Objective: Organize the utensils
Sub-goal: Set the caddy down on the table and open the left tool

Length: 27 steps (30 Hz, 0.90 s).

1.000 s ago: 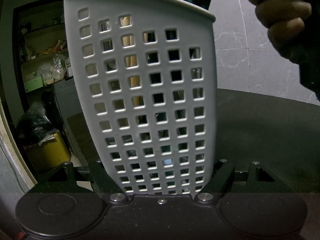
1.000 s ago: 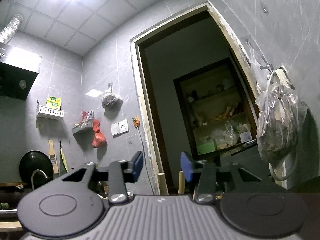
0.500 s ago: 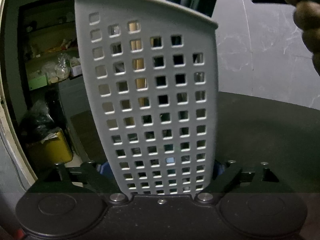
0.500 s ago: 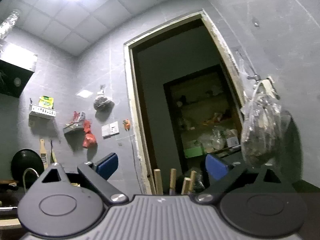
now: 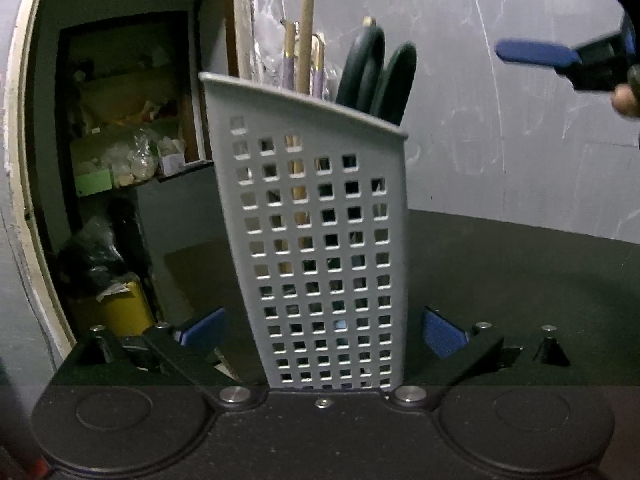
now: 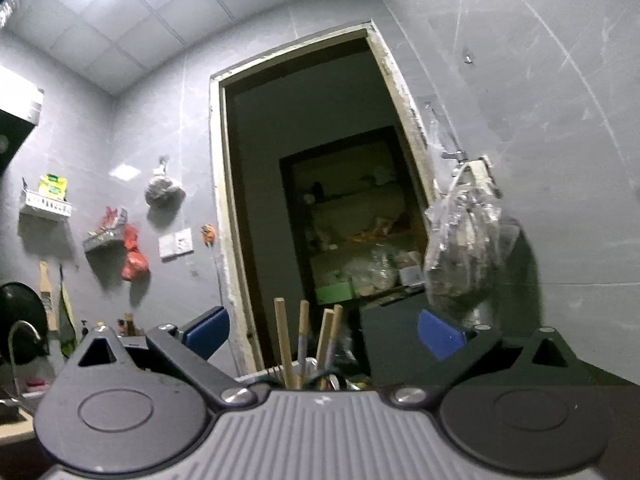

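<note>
Left gripper (image 5: 324, 330): jaws are seen spread wide, having just been opening. The blue pads (image 5: 202, 326) stand clear on either side of the utensil holder (image 5: 320, 240); the holder sits between them but is not pressed, so nothing is held.

Utensil holder: grey plastic, perforated with square holes, standing upright on the dark desk (image 5: 520, 280), close in front of the left wrist camera. Its rim slopes down to the right. Wooden chopsticks (image 5: 306, 40) and two dark green handles (image 5: 380, 72) are seen sticking up out of it. More utensil parts are glimpsed through the holes; which ones cannot be told.

Right gripper (image 6: 324, 332): jaws also wide, having just been opening as well, nothing between the pads. It is tilted upward, toward the doorway (image 6: 320, 184) and grey tiled wall. The chopstick tips (image 6: 304, 336) and a bit of the holder rim are seen low in the gap, just beyond the gripper body, untouched by the fingers. In the left wrist view the same gripper is seen at the upper right, blurred, with one blue pad (image 5: 536, 54) showing and part of a hand (image 5: 624, 98) at the frame edge, above and well right of the holder.

A plastic bag (image 6: 464, 240) hangs from a wall hook right of the doorway. Cluttered shelves (image 5: 120, 152) are seen through the doorway.
</note>
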Available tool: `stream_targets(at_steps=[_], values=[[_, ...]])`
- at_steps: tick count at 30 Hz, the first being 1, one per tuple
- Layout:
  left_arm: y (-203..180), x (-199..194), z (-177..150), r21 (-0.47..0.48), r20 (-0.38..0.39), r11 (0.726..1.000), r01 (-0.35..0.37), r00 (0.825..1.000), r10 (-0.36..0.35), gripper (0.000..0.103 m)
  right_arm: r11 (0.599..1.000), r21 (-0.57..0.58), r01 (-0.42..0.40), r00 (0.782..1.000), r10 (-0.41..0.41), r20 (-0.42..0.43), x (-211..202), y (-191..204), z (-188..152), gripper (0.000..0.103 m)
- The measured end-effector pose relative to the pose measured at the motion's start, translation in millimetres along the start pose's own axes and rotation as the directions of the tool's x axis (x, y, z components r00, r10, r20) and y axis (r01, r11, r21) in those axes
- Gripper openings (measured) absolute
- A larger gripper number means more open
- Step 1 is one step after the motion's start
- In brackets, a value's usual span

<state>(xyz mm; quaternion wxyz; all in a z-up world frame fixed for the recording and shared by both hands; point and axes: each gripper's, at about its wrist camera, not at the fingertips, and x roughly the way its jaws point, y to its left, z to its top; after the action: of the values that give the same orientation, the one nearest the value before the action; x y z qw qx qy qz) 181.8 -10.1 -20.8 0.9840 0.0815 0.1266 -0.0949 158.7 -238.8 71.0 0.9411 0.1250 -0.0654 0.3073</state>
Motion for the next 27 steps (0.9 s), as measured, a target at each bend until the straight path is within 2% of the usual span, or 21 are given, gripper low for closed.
stream_targets(at_steps=[15, 22, 27], values=[[0.2, -91.3, -4.6, -0.085, 0.098, 0.995, -0.043, 0.994, 0.051, 0.102, 0.994, -0.056, 0.094, 0.993, -0.097, -0.062, -65.7, 38.7, -20.8, 0.103], [8.3, -134.8, -10.6, -0.164, 0.115, 0.984, -0.066, 0.990, 0.085, 0.102, 0.987, -0.096, 0.131, 0.986, -0.139, -0.089, -94.7, 61.3, -29.3, 0.103], [11.6, -157.5, -15.8, -0.222, 0.100, 0.972, -0.070, 0.991, 0.094, 0.102, 0.980, -0.111, 0.168, 0.977, -0.181, -0.113, -110.1, 75.6, -36.3, 0.103]])
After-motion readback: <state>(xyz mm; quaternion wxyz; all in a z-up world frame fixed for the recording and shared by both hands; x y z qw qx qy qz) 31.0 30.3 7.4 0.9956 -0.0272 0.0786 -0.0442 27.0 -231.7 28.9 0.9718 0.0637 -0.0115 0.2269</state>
